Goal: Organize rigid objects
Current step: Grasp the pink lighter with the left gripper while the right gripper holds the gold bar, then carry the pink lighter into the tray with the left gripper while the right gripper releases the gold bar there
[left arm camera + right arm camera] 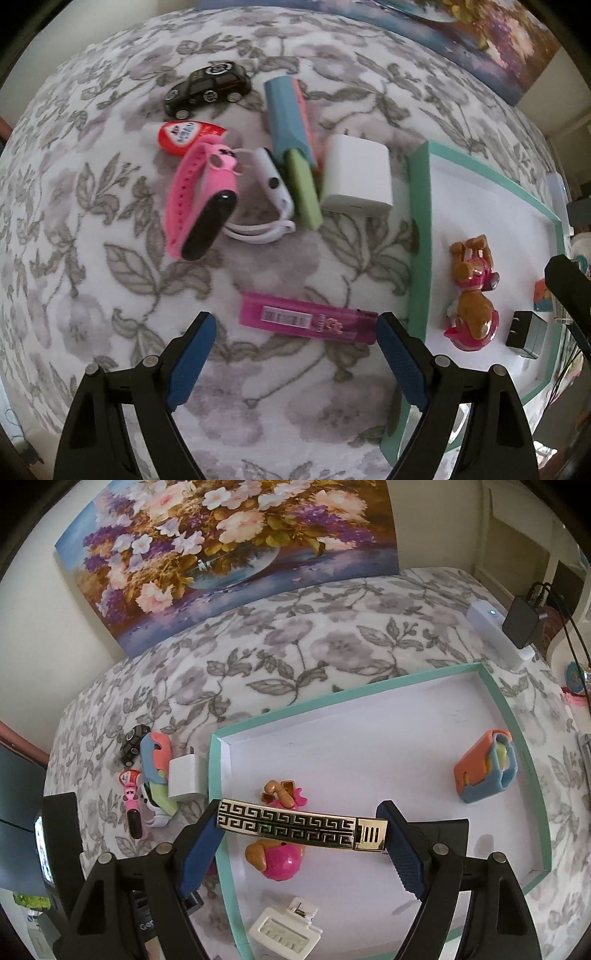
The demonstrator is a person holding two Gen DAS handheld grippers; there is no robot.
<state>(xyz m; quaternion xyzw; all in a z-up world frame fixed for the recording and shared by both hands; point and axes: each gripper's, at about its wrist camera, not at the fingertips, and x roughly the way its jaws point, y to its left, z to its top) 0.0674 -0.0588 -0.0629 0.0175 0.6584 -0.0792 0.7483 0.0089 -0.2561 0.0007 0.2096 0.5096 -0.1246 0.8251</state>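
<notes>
My left gripper is open and points down at the flowered cloth, with a flat pink case lying just beyond its fingertips. Further off lies a cluster: black toy car, red tube, pink wristband, white strap piece, blue-green holder and white charger. My right gripper is shut on a gold and black patterned bar, held crosswise above the teal-rimmed white tray. Below it stands a brown and pink dog figurine.
The tray also holds an orange-blue case, a white clip and a black plug. A flower painting leans at the back. A white power strip with a black adapter sits at the far right.
</notes>
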